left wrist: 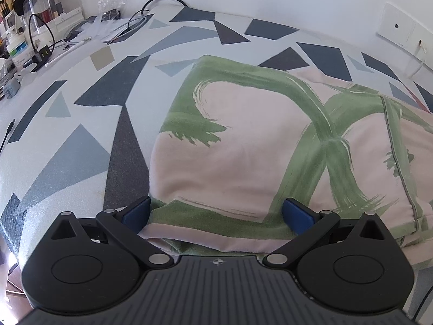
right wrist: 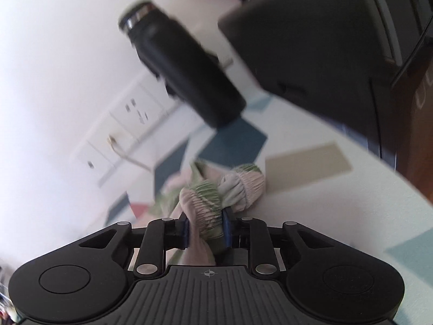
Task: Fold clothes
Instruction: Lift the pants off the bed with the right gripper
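A pink garment with green brush-stroke print point(left wrist: 243, 140) lies folded flat on a surface covered by a white cloth with grey and blue geometric shapes point(left wrist: 81, 124). My left gripper point(left wrist: 216, 214) stands open over the garment's near edge, its blue pads point(left wrist: 138, 214) wide apart with the cloth lying between them. In the right wrist view, the right gripper point(right wrist: 205, 230) is shut on a bunched, gathered part of the same pink and green garment point(right wrist: 205, 197), which is squeezed between the pads and puffs out beyond them.
Cables point(left wrist: 151, 8), plastic bags and cluttered bottles and boxes point(left wrist: 40, 27) sit at the far left. A white wall plate point(left wrist: 400, 27) is on the wall behind. A black bottle point(right wrist: 184, 65) and a large black object point(right wrist: 311, 40) stand close beyond the right gripper.
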Tool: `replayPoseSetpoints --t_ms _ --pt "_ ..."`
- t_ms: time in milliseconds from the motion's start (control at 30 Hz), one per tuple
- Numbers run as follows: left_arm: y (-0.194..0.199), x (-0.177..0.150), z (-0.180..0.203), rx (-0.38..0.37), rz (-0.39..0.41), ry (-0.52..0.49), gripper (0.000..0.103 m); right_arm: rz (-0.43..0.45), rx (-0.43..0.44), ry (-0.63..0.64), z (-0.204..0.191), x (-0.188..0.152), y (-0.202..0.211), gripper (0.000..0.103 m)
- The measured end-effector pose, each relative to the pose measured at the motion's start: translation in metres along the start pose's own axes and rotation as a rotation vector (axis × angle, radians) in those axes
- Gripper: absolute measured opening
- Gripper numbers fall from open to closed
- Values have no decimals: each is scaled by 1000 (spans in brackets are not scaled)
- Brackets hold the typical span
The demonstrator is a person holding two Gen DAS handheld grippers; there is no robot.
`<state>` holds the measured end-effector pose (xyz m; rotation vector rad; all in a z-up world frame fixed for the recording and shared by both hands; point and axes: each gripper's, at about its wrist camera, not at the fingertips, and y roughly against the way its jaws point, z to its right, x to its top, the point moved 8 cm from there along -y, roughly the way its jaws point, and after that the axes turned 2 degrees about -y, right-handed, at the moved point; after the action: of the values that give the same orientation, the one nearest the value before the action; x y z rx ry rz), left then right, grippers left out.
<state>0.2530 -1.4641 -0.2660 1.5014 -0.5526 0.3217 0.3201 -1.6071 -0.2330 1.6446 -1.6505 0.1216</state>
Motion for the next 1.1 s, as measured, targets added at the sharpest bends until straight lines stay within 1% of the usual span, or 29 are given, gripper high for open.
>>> replayPoseSetpoints --t_ms 33,167,300,367,467,567,633,667,767,833,900,967,1100 --pt "0 0 5 -6 -9 -11 103 8 -2 -1 2 4 4 20" --pt "-1 1 22 -16 -20 -35 103 -4 -79 17 22 10 12 20" --pt "-2 3 30 -32 -5 -55 103 -11 -132 -10 43 6 17 20" --pt "-3 4 31 -37 1 -60 103 -11 -140 -17 46 4 18 20" --pt "-5 6 32 -45 8 -74 103 -6 -130 -47 41 4 21 20" --pt "-6 10 31 -62 -5 -90 103 17 -74 -103 29 11 27 20" --pt "0 16 26 -92 20 -81 100 26 -61 -81 18 14 28 20" --pt "5 20 22 -101 43 -76 97 25 -65 -57 12 15 28 20" --pt "22 36 7 -105 115 -72 97 17 -82 -19 -3 16 25 20" --pt "31 45 -10 -95 148 -75 98 19 -70 -12 -15 15 26 20" --pt "38 51 -30 -99 176 -52 98 18 -58 4 -29 12 27 20" --pt "42 53 -53 -109 189 -4 98 10 -52 30 -44 6 27 20" --pt "39 45 -97 -99 189 95 98 -7 -68 75 -72 -13 24 20"
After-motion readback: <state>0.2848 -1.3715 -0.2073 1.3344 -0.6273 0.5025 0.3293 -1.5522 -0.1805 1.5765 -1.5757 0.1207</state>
